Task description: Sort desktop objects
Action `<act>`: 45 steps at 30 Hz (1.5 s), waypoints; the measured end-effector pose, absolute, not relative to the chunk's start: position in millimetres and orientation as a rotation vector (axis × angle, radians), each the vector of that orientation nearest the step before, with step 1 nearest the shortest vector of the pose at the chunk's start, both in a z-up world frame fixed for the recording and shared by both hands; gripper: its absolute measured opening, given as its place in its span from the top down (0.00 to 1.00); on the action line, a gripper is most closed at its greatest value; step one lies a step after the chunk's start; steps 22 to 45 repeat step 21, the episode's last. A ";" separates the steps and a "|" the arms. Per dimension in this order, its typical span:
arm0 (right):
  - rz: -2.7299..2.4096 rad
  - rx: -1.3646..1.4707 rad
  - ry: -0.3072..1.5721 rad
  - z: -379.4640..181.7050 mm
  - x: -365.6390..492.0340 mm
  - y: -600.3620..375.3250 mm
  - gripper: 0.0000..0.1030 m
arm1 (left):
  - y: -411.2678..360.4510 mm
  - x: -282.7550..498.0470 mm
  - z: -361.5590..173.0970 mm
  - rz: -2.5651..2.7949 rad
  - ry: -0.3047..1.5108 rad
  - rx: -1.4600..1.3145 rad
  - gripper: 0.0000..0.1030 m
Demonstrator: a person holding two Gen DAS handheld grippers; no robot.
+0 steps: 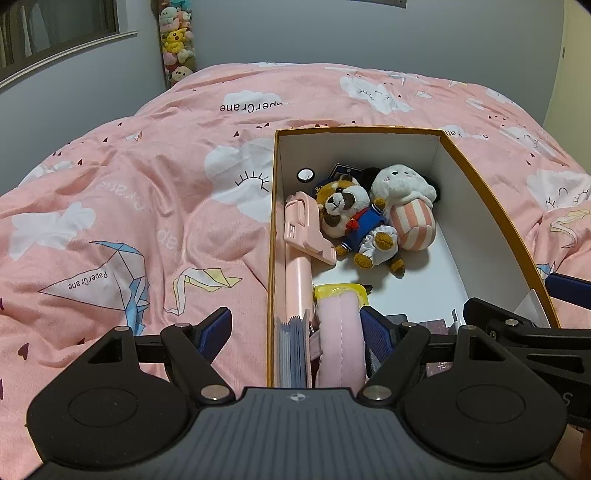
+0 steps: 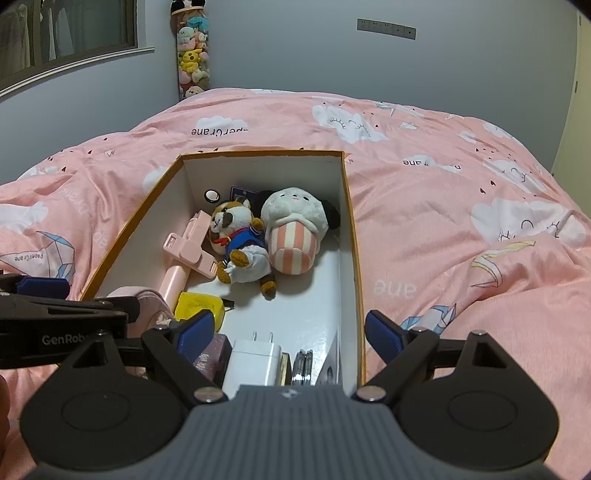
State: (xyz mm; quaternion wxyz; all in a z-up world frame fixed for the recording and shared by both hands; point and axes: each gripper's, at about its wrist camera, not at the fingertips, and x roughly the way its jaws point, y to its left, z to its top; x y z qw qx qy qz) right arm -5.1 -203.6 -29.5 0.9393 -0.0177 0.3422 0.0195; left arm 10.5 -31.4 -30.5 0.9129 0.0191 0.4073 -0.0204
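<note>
An open cardboard box (image 1: 491, 206) with white inside walls lies on the pink bed. It holds a raccoon plush (image 1: 354, 218), a white plush in a striped cup (image 1: 406, 206), a pink selfie stick (image 1: 299, 258), a yellow item (image 1: 340, 291) and a pink pouch (image 1: 340, 339). My left gripper (image 1: 295, 328) is open, its fingers astride the box's left wall and the pouch. My right gripper (image 2: 288, 332) is open over the box's near end (image 2: 360, 295), above a white charger (image 2: 255, 362). The raccoon plush (image 2: 236, 236) shows there too.
The pink quilt (image 1: 147, 206) spreads around the box on all sides. A tall clear tube of plush toys (image 2: 192, 55) stands by the far wall. A window (image 2: 66, 33) is at the far left. The right gripper's arm (image 1: 535, 332) reaches in beside the left one.
</note>
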 end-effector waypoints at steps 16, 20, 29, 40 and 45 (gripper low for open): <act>0.036 -0.034 0.709 -31.7 -5.2 -203.7 0.13 | -31.2 10.6 -32.0 -0.041 0.843 0.040 0.13; 0.036 -0.034 0.711 -32.3 -5.4 -203.8 0.13 | -31.4 10.7 -31.7 -0.041 0.843 0.040 0.13; 0.035 -0.034 0.712 -32.2 -5.4 -203.7 0.13 | -31.4 10.9 -31.7 -0.041 0.843 0.040 0.13; 0.035 -0.034 0.712 -32.2 -5.4 -203.7 0.13 | -31.4 10.9 -31.7 -0.041 0.843 0.040 0.13; 0.035 -0.034 0.712 -32.2 -5.4 -203.7 0.13 | -31.4 10.9 -31.7 -0.041 0.843 0.040 0.13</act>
